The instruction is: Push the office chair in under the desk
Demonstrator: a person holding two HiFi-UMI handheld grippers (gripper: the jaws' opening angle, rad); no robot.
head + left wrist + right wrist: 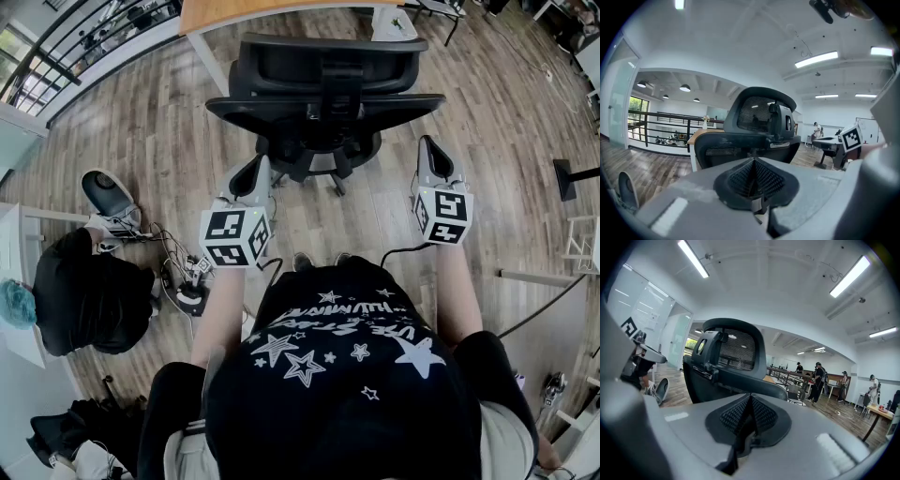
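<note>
A black mesh-backed office chair (323,98) stands in front of me, its back toward me, facing a wood-topped desk (246,11) on white legs. In the left gripper view the chair (757,129) fills the centre, with the desk (704,135) behind it. My left gripper (260,171) is shut with nothing in it, a short way off the chair's left side. My right gripper (430,150), also shut with nothing in it, hangs just off the chair's right side. Neither touches the chair (726,366). The pads (754,178) press together, as do the right pads (749,416).
A seated person in black (84,295) is at my left, beside cables on the floor (187,277). A black stand base (574,178) sits at the right. Several people (818,380) stand far off by other desks. A railing (656,129) runs behind the desk.
</note>
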